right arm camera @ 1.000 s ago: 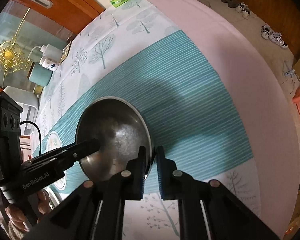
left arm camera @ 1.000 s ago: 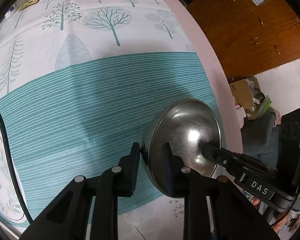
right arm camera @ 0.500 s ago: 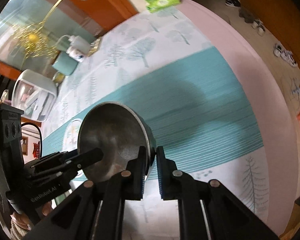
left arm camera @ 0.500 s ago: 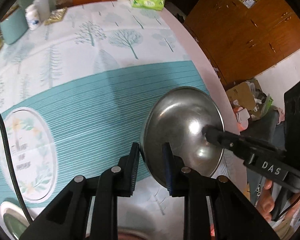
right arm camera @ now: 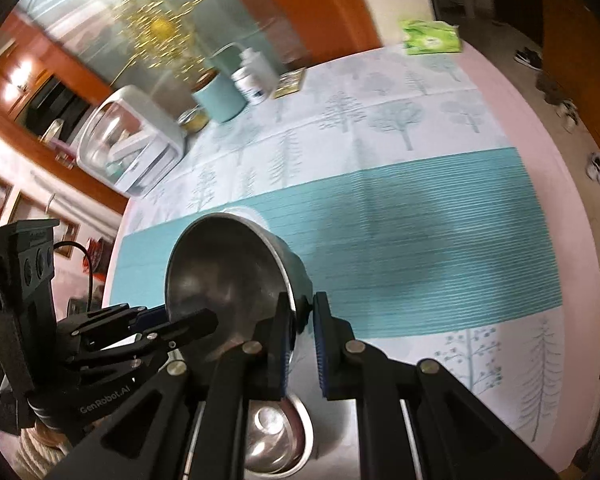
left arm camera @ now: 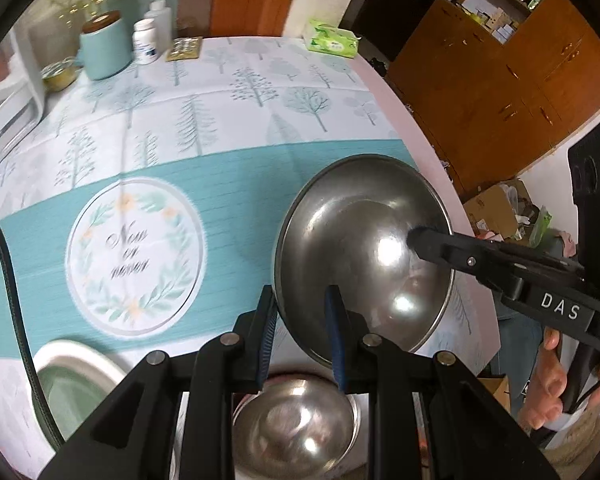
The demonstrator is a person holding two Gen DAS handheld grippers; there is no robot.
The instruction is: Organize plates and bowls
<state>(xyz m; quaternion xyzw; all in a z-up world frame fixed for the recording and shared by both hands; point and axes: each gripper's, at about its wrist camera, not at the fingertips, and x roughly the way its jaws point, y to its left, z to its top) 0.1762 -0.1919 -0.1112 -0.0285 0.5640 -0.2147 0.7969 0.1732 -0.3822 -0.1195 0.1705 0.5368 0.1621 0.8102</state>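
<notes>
Steel bowl [left arm camera: 364, 248] is held in the air above the desk [left arm camera: 384, 92], tilted on edge, pinched at two spots on its rim. Left hand-held gripper [left arm camera: 302, 332] is clamped on the near rim, one pad inside, one outside. Right hand-held gripper [right arm camera: 302, 334] is clamped on the opposite rim, nearly closed around the thin wall.

Versus a second ago — the bowl is higher off the teal striped cloth [left arm camera: 228, 196], and both cameras take in far more of the desk. Newly in view: a second steel bowl [left arm camera: 296, 424] directly below the held one at the near edge, a green-and-white dish [left arm camera: 72, 384] near left, the round wreath print [left arm camera: 134, 256] on the cloth, plus a teal canister [left arm camera: 104, 50], white bottles [left arm camera: 150, 36] and a green tissue pack [left arm camera: 330, 40] at the far side. Grip on the rim looks unchanged on both sides. The right camera's view has rolled — desk sits more level in it now.
</notes>
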